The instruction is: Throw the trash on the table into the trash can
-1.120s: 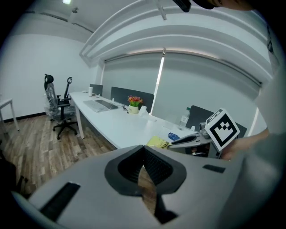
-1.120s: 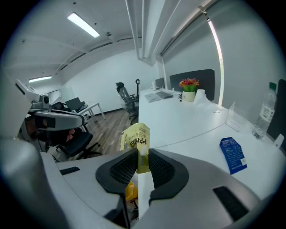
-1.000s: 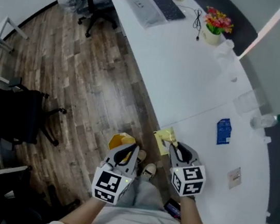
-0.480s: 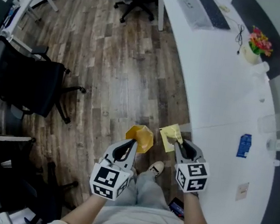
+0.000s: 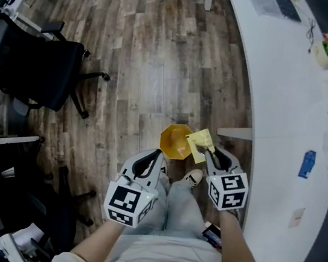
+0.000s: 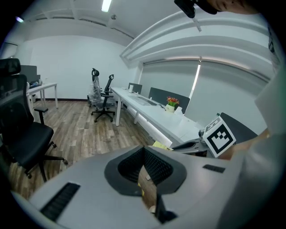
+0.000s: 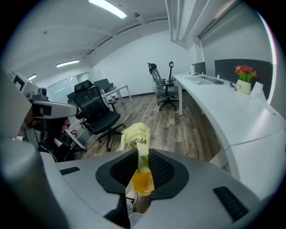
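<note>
**Operator:** Report task status.

**Technician:** Transfer stage, release not yet done. The right claw (image 5: 208,153) is clamped on a yellow wrapper (image 5: 197,143). Its pads press on one end, and the printed end stands clear beyond them. The wrapper hangs over the floor, off the bench (image 5: 288,115). In the head view it overlaps the right rim of the orange trash can (image 5: 166,139), which stands on the wood floor just ahead of the person's shoe (image 5: 192,177). The left claw (image 5: 155,155) has its jaws a narrow slit apart with floor showing through and nothing gripped. It points at the can's near-left edge.

**Operator:** Remaining steps?

**Technician:** By my reading, centre the wrapper over the opening, then part the right claw's jaws. A blue packet (image 5: 307,164) lies on the bench, well apart from the can, and may be further trash to fetch.

**Operator:** Limits of view?

**Technician:** Whether the wrapper is truly above the opening or just beside it cannot be told. The can's inside is dark, so its contents are unknown. The bench is cut off at the right edge, so other litter may lie out of view. A yellow sliver in the left claw's gap is too small to identify.
</note>
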`<state>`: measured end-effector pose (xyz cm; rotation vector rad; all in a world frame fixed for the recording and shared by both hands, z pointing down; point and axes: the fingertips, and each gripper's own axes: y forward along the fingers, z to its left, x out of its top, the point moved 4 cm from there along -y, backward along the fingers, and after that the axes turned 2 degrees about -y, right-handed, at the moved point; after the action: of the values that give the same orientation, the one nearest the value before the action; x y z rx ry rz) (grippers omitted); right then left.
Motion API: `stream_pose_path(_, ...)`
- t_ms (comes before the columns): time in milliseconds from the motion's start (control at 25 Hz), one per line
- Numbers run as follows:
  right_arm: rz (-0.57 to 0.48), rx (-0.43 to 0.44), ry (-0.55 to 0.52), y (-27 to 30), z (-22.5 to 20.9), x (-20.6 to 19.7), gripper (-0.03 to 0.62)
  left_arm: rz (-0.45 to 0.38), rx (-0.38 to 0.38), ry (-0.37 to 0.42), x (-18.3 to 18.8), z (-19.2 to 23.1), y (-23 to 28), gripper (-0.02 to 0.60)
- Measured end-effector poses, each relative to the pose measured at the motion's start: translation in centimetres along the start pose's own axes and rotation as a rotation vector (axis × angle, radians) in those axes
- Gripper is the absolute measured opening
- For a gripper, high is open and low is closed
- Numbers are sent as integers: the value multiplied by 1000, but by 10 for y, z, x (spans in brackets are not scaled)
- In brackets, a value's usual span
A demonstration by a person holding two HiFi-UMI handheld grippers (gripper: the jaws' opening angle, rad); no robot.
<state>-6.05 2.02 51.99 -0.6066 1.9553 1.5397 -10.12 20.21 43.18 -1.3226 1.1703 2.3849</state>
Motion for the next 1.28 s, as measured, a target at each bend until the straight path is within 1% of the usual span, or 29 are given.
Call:
stream_pose_path(240,106,26,-13,38,20,-41,95,35,7,-45,-37,20,4,2)
stream_pose_path(360,145,23,-11,59,23,-65,95,35,19,-60,-56,30,7,2)
stream_pose_path(600,168,37,-30,105,25,-101,96,39,46,-87,-93,53,23,2)
stream_pose_path(800,173,26,-8,141,23,-128,95,36,60,-112,-122,66,43,2)
stream_pose_path(1040,236,7,51,184,17,-174,97,24,79,-145,-153,84,66,2)
stream_pose_path(1160,271,7,41,206,15,-197,97,24,88,-148,-169,94,78,2)
stream_pose_path(1280,298,11,33,229,11,-218,97,3,101,-146,-183,106,91,2)
